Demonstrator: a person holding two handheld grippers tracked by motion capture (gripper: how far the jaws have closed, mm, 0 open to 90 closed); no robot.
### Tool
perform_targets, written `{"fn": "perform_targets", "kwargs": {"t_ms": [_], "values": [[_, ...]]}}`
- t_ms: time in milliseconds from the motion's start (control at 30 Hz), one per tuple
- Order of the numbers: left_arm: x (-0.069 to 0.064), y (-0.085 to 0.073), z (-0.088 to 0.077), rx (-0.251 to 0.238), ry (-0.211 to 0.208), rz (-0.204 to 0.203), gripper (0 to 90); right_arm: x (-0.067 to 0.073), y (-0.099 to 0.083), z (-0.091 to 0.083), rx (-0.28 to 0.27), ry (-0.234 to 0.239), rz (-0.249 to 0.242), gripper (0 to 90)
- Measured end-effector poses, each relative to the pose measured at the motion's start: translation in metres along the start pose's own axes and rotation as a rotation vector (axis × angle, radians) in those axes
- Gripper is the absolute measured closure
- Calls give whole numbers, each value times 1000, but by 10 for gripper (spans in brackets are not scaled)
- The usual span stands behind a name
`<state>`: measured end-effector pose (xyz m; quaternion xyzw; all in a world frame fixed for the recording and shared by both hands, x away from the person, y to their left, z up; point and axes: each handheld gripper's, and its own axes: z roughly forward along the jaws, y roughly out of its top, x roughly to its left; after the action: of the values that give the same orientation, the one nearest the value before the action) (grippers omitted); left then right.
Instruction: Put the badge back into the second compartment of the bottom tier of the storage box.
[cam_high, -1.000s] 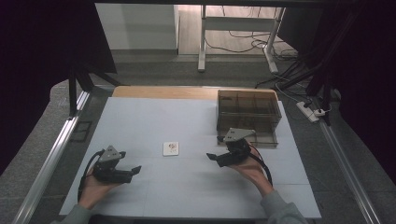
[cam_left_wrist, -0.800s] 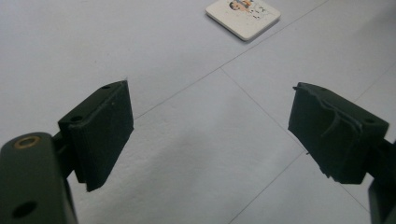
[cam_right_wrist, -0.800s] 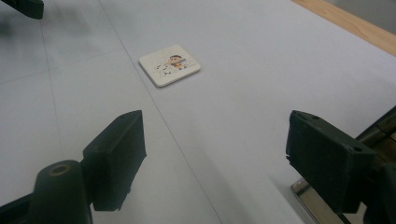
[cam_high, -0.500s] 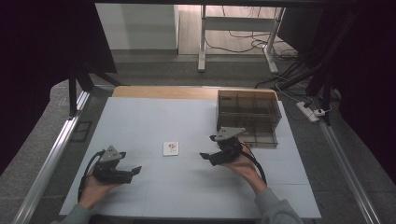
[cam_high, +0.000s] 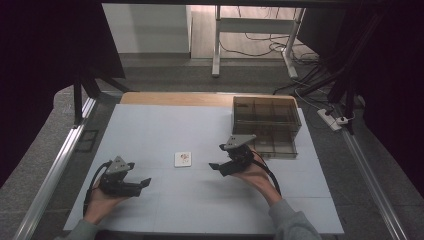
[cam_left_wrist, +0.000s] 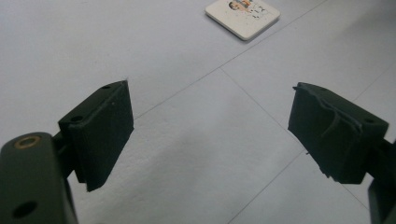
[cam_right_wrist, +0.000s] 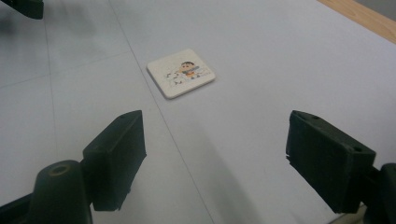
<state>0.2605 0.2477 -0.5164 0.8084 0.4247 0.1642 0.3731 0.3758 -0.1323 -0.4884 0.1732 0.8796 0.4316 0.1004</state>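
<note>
Tile (cam_high: 183, 159) flat on table; right gripper (cam_high: 218, 165) jaws wide apart, empty, near it.

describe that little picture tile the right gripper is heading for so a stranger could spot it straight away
Start at the pale grey table and find the smoky clear compartment box at its far right. Left of it and nearer, the small square tile lies flat: white, with a cartoon figure printed on top.

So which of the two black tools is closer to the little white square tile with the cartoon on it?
The right tool. It points at the small white square cartoon tile from close by, while the left tool sits farther back.
</note>
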Motion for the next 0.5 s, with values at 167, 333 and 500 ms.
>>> {"fn": "perform_targets", "kwargs": {"t_ms": [167,333,500], "values": [[0,0,0,0,1,-1,139,2,5,5,9,8,-14,197],[0,0,0,3,5,-2,139,4,8,8,14,16,-24,196],[-1,0,-1,-7,-3,-2,140,4,11,15,30,27,-26,194]]}}
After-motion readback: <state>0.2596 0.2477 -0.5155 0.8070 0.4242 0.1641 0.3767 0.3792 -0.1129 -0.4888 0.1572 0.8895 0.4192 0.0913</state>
